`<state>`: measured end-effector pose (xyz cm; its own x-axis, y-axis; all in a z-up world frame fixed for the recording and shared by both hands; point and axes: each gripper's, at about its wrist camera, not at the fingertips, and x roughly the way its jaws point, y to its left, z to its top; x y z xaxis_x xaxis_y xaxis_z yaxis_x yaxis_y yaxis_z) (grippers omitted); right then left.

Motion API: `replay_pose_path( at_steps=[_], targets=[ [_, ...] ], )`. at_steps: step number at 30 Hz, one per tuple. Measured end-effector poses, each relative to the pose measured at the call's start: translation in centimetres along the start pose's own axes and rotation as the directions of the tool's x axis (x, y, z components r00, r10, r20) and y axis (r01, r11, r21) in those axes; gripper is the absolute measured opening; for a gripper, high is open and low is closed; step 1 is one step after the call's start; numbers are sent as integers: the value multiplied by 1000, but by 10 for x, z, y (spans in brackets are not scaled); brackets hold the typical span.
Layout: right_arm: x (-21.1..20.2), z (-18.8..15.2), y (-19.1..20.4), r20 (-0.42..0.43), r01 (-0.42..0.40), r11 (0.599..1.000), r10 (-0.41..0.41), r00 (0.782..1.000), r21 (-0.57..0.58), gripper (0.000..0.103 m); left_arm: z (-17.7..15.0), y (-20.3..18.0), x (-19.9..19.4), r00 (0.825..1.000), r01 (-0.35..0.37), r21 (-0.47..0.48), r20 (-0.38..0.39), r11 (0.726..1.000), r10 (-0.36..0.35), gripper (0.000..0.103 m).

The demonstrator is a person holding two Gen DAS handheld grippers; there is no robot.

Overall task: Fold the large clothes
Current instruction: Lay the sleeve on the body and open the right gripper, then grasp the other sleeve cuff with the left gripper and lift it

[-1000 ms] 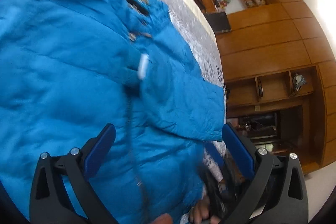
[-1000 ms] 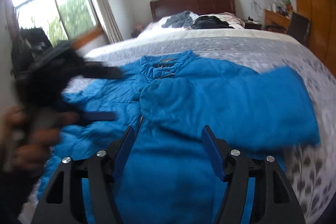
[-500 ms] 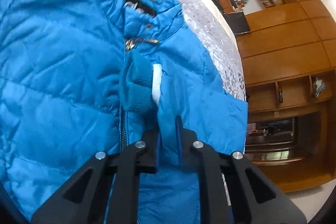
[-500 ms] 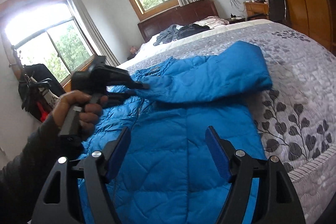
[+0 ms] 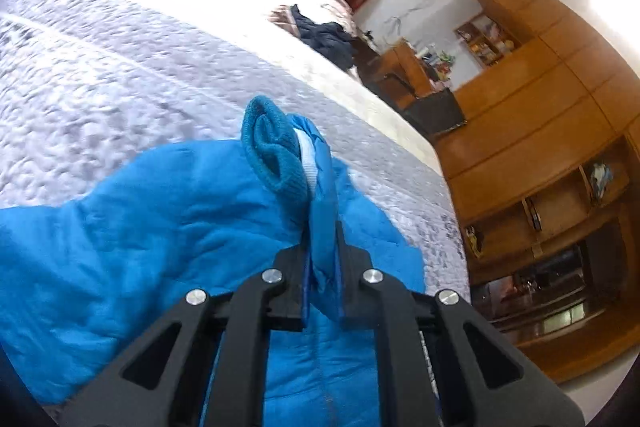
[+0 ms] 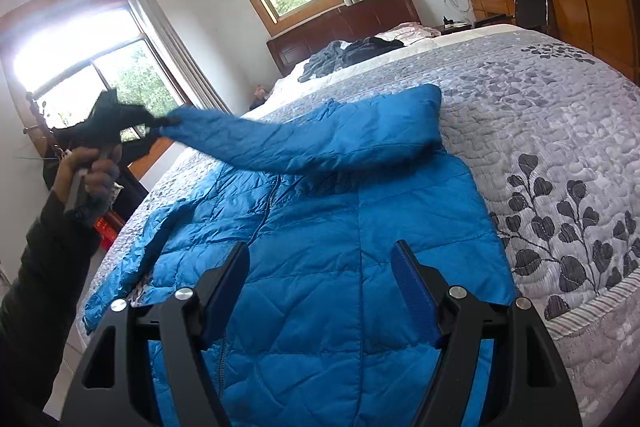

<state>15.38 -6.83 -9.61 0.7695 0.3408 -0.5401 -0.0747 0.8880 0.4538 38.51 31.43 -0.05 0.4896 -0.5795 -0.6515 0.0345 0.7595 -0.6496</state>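
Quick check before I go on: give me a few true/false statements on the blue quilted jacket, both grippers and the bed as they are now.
1. The left gripper is shut on the sleeve of the blue quilted jacket. True.
2. The right gripper holds the jacket's hem. False: it is open, holding nothing, with the jacket's body beyond it.
3. That sleeve lies flat on the grey patterned bedspread. False: it is lifted and stretched across above the jacket.
4. Dark clothes lie near the wooden headboard. True.
5. The jacket's front zip faces up. True.
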Motion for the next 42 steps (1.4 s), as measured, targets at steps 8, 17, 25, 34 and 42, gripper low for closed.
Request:
replay_pose_path(
  at_steps=[8,17,25,34,42],
  targets=[
    [3,0,3,-9,-6,1000,6,1000,-7,74,-32,79,36,992,-92,-84,-91,992,84,7],
    [2,3,11,-12,-24,1000,24,1000,-7,74,-26,78,-35,985,-120,-117,111,986,133,72],
    [2,1,33,-7,-53,998,53,999,-31,75,-41,41,36,998,10,-43,-59,999,-12,70],
    [-8,3,34,-6,-33,999,33,999,-33,77,-57,83,21,997,-3,-101,-73,995,-5,48],
    [-9,-1,71,-24,-104,988,102,995,-114,80,-147,167,-149,969,89,-315,249,945,-8,93]
  ],
)
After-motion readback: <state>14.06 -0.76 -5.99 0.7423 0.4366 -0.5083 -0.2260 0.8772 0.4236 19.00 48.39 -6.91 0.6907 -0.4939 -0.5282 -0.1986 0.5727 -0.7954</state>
